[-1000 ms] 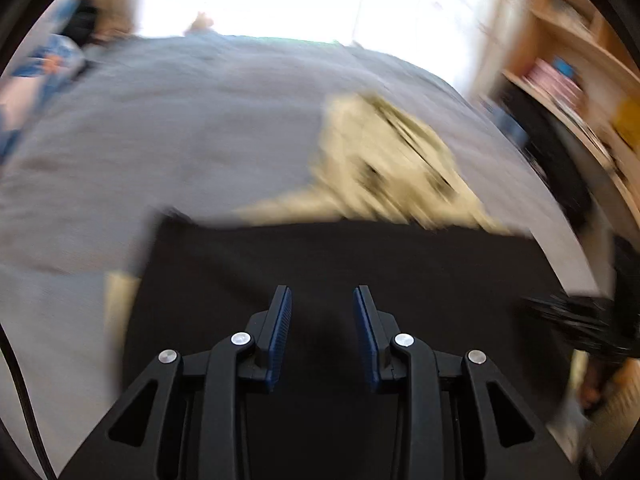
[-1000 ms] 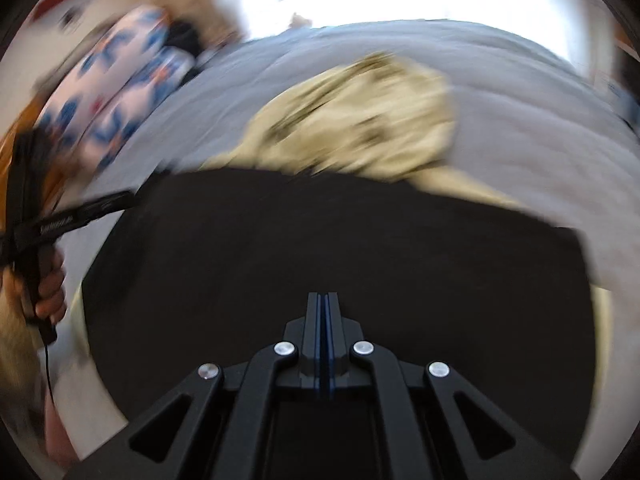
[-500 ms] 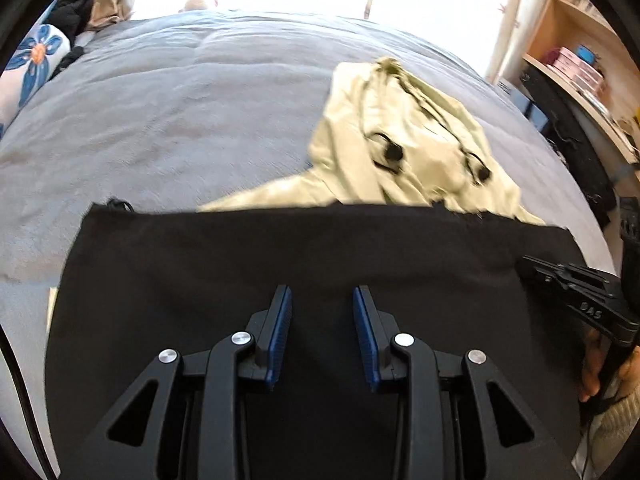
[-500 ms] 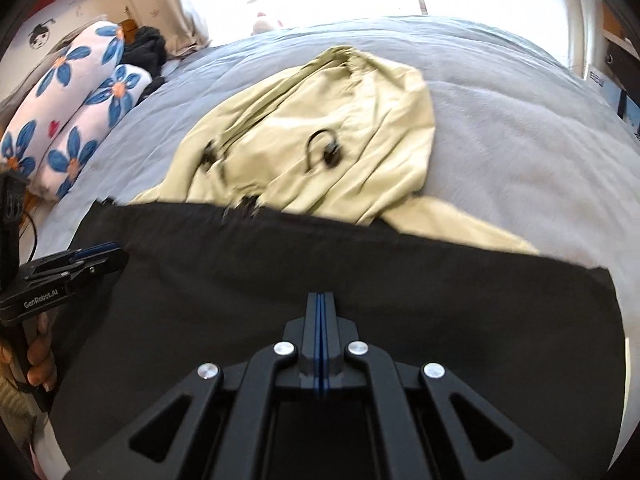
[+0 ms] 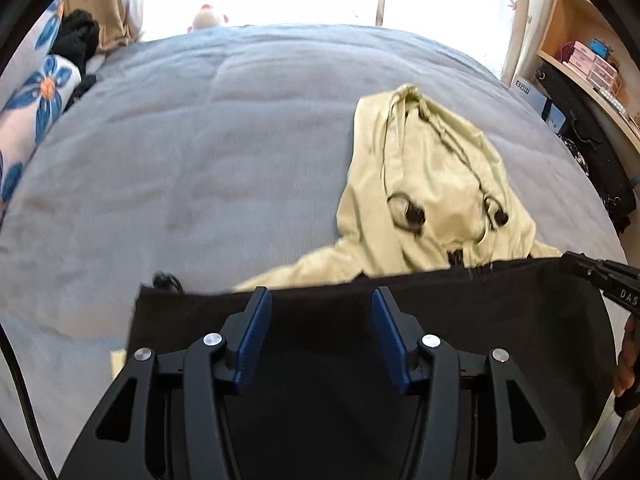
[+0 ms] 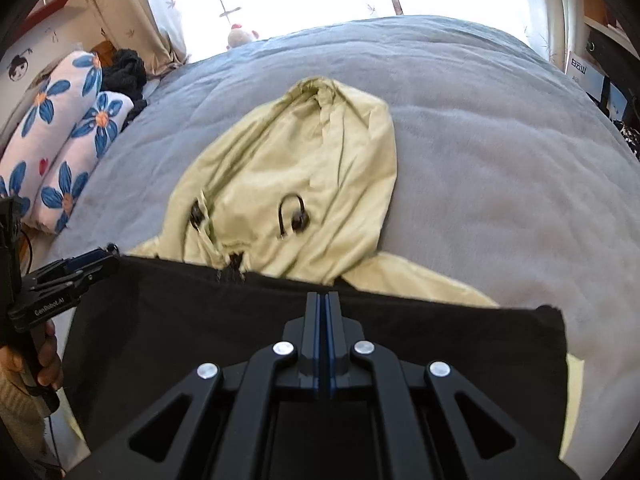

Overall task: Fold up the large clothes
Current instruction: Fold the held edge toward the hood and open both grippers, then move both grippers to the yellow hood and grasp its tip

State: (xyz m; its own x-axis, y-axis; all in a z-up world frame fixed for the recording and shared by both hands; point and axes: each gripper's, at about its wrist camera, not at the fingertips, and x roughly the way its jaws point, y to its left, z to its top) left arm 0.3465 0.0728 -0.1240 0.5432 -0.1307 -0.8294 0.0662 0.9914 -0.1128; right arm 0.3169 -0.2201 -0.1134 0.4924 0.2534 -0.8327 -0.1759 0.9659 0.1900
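Observation:
A pale yellow-green hooded jacket (image 5: 432, 196) lies on the grey bed, its hood pointing away; it also shows in the right wrist view (image 6: 296, 188). A black fabric panel (image 5: 328, 360) covers the jacket's lower part and fills the near field; it also shows in the right wrist view (image 6: 200, 336). My left gripper (image 5: 320, 316) is open over the black fabric's far edge, with nothing between its blue pads. My right gripper (image 6: 323, 312) has its jaws pressed together above the black fabric; no cloth shows between them. Each gripper shows at the edge of the other's view.
The grey bed cover (image 5: 224, 140) stretches to a bright window. Flowered pillows (image 6: 64, 144) and a dark garment (image 6: 128, 68) lie at the far left. Shelves with boxes (image 5: 592, 64) and a black bag (image 5: 592, 148) stand at the right.
The blur has cleared. Both views have pulled back, so the black fabric's far edge sits lower in the frames and more of the jacket and bed shows.

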